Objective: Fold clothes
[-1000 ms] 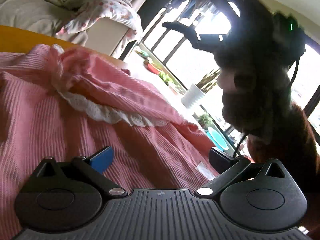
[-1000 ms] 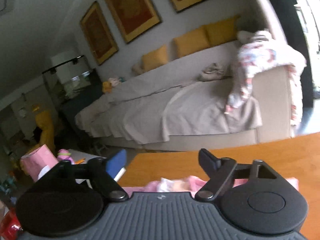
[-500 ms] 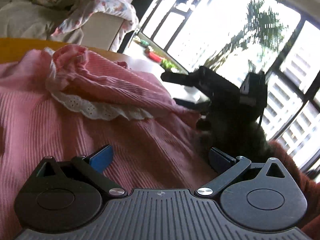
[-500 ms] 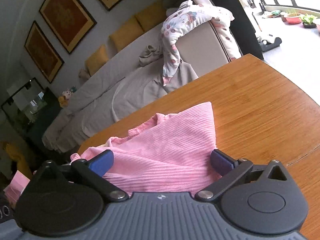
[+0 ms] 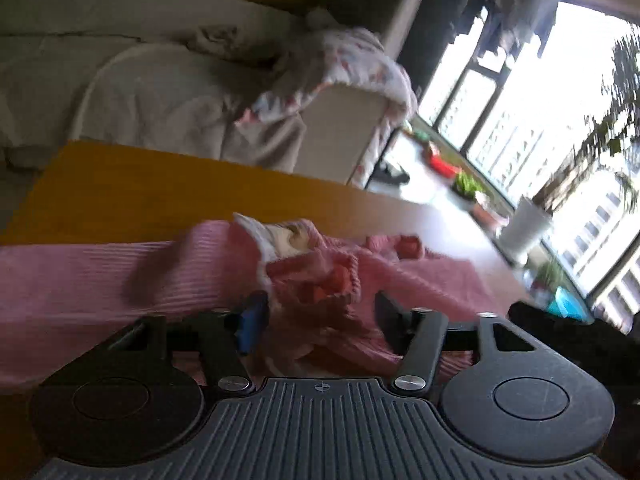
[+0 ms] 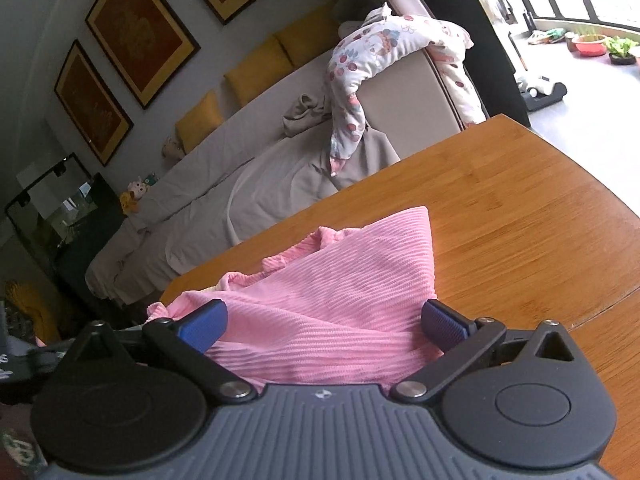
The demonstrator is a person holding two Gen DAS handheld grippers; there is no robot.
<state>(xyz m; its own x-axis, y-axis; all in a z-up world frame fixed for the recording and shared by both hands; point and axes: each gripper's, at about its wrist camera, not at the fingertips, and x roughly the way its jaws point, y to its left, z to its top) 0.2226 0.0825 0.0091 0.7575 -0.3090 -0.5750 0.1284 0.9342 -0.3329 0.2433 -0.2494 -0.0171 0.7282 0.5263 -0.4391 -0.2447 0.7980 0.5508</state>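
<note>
Left wrist view: left gripper [image 5: 316, 312] w/ jaws closing on a bunched, lace-trimmed part of the pink garment [image 5: 100, 280], lower centre of frame. A sec ago those jaws stood wide over flat pink cloth; now they are much narrower and the fabric is gathered betw. them, though blur hides whether the pads press yet. View has also swung: more of the wooden table [image 5: 132, 188] and sofa [image 5: 160, 92] shows than before. Reading: a pinch is being taken on the garment's frilled edge, prob. to lift or carry it over for a fold.

Right wrist view: right gripper [image 6: 324, 324] w/ jaws spread fully, pink garment [image 6: 340, 280] lying betw. and under the fingers, not pinched. A sec ago this view showed mostly sofa and wall; it has since dropped to the cloth and settled. Reading: right side is placed for its own grab, not yet made.

Garment lies crumpled on the table, lower half of both frames; no neat fold visible.

Surroundings: patterned blanket [image 6: 360, 68] over sofa arm, upper centre; yellow cushions [image 6: 260, 68]; framed pictures [image 6: 140, 36], upper left; plant pots [image 6: 592, 44] by window, upper right. All off the table. Bare tabletop right of cloth; nothing blocks the fold.
</note>
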